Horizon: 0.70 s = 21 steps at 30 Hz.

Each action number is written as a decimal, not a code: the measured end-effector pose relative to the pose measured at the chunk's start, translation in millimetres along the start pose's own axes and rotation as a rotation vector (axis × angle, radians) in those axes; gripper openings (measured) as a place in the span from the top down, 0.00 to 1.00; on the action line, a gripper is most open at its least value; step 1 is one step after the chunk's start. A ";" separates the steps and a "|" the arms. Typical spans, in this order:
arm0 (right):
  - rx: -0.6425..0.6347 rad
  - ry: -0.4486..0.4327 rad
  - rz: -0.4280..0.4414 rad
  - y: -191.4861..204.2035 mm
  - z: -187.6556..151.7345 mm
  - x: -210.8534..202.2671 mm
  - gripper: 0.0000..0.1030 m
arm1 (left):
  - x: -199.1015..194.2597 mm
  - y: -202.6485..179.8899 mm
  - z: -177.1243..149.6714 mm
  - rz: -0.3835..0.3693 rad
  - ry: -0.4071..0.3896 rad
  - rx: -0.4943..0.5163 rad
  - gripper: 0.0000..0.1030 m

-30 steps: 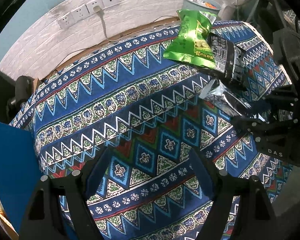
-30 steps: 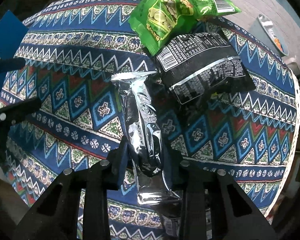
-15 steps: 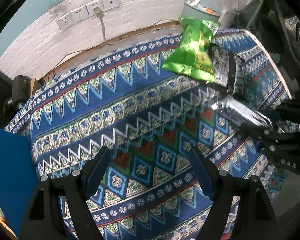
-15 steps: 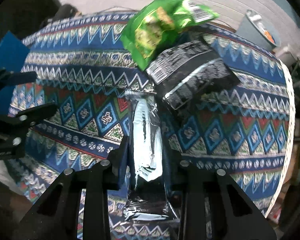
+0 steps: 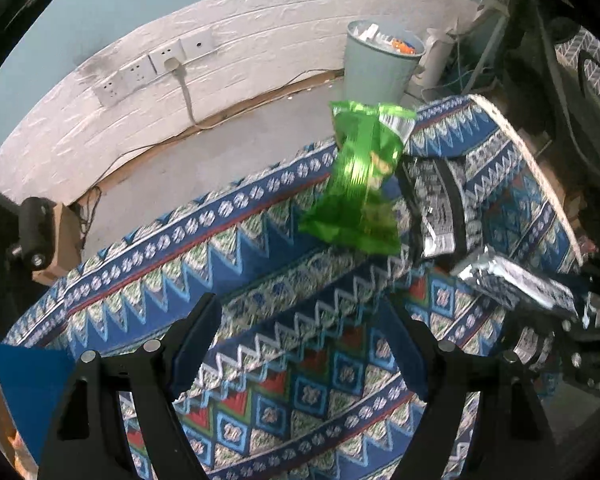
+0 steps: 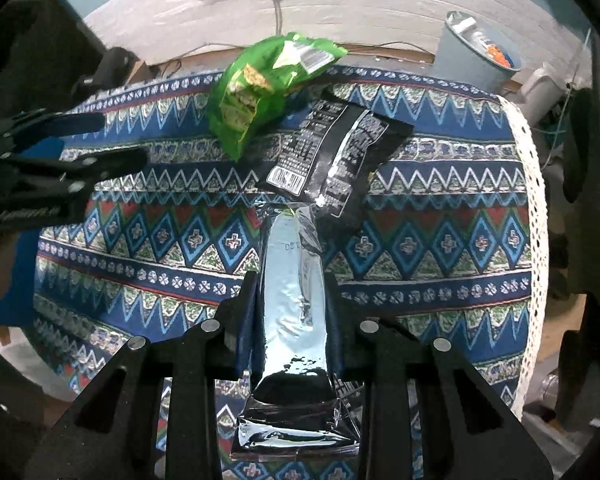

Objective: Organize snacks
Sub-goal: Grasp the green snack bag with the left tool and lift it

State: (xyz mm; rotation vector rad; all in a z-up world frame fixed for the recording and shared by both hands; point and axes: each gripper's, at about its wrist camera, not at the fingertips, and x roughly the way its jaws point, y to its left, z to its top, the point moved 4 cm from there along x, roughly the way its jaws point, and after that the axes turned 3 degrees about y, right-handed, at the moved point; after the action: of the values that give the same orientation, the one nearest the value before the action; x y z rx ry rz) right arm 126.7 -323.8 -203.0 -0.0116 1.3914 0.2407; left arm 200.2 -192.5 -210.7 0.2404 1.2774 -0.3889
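My right gripper (image 6: 292,292) is shut on a silver foil snack packet (image 6: 294,280) and holds it above the patterned tablecloth (image 6: 440,240); the packet also shows in the left wrist view (image 5: 516,280). A green snack bag (image 6: 260,84) lies at the far side of the table, overlapping a black snack bag (image 6: 336,156). Both show in the left wrist view, the green bag (image 5: 360,192) and the black bag (image 5: 440,208). My left gripper (image 5: 304,336) is open and empty above the cloth; it shows at the left of the right wrist view (image 6: 100,140).
A pale bin (image 5: 380,68) with rubbish stands on the floor beyond the table by the white wall with sockets (image 5: 156,68). A blue box (image 5: 24,384) sits at the table's left edge. The table's right edge (image 6: 536,208) has white trim.
Both grippers have risen and tilted up, showing more wall and floor. The right gripper has lifted the silver packet clear of the cloth. The left gripper stays open.
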 end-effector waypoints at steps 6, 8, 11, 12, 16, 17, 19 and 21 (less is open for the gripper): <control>0.058 -0.071 -0.040 -19.0 13.1 -20.0 0.72 | 10.4 -6.3 22.5 -0.043 -0.012 -0.018 0.20; 0.081 -0.078 -0.048 -24.8 19.9 -18.9 0.72 | 14.8 -8.6 32.1 -0.053 -0.014 -0.026 0.20; 0.120 -0.086 -0.048 -37.1 30.0 -13.9 0.72 | 20.1 -11.8 44.6 -0.069 -0.022 -0.042 0.19; 0.130 -0.089 -0.052 -40.0 33.8 -11.4 0.72 | 22.4 -13.0 49.7 -0.073 -0.022 -0.046 0.16; 0.179 -0.096 -0.054 -55.4 45.0 -3.6 0.72 | 28.7 -16.3 64.1 -0.086 -0.040 -0.054 0.13; 0.190 -0.102 -0.056 -58.4 47.8 -1.9 0.72 | 30.8 -17.7 66.7 -0.088 -0.039 -0.052 0.13; 0.210 -0.107 -0.063 -63.8 52.3 1.9 0.72 | 35.4 -20.8 70.2 -0.084 -0.036 -0.047 0.13; 0.224 -0.111 -0.076 -68.2 55.0 5.2 0.72 | 40.7 -23.1 71.6 -0.085 -0.030 -0.042 0.13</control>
State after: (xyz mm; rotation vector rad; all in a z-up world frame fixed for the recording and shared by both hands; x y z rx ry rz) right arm 192.8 -381.3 -207.1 0.1329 1.2975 0.0208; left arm 263.4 -247.2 -229.0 0.1447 1.2678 -0.4363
